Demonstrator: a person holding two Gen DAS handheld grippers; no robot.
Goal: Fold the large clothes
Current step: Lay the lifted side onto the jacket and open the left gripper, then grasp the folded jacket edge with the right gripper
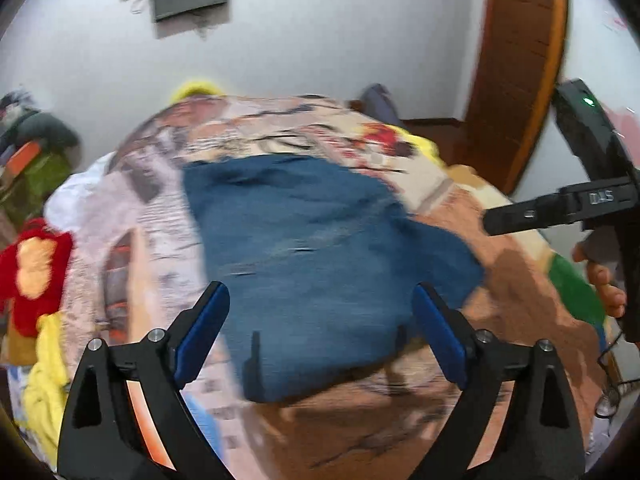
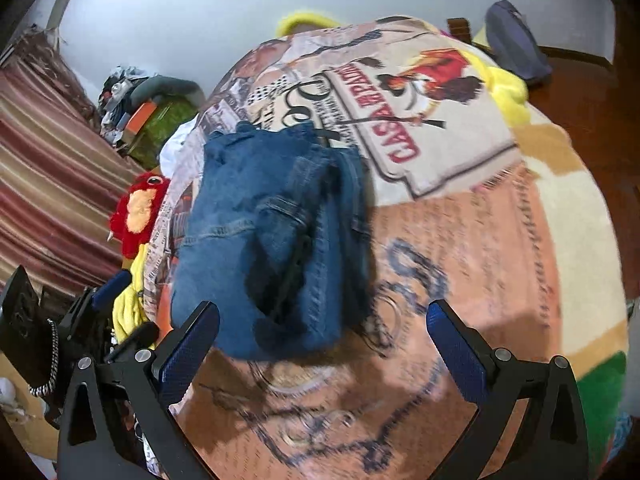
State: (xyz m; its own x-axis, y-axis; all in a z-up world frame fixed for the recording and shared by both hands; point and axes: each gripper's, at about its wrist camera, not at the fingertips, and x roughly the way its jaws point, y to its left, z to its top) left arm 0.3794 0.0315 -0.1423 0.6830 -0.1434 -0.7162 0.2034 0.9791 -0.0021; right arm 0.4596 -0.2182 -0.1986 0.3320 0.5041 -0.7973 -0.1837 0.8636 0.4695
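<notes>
A pair of blue jeans (image 1: 320, 248) lies folded into a thick bundle on the printed bedspread (image 1: 400, 424). In the right wrist view the jeans (image 2: 272, 236) show seams and a pocket, with the waist end toward the far side. My left gripper (image 1: 320, 320) hovers over the near edge of the jeans, jaws wide apart, nothing between the blue pads. My right gripper (image 2: 322, 336) is open too, just off the near end of the bundle, holding nothing. The right gripper's black body (image 1: 592, 200) shows at the right edge of the left wrist view.
A red plush toy (image 2: 138, 208) and yellow cloth (image 2: 128, 312) lie at the bed's left side. A striped curtain (image 2: 48, 184) hangs at the left. A green box with clutter (image 2: 160, 128) stands by the white wall. A wooden door (image 1: 520, 64) is at the right.
</notes>
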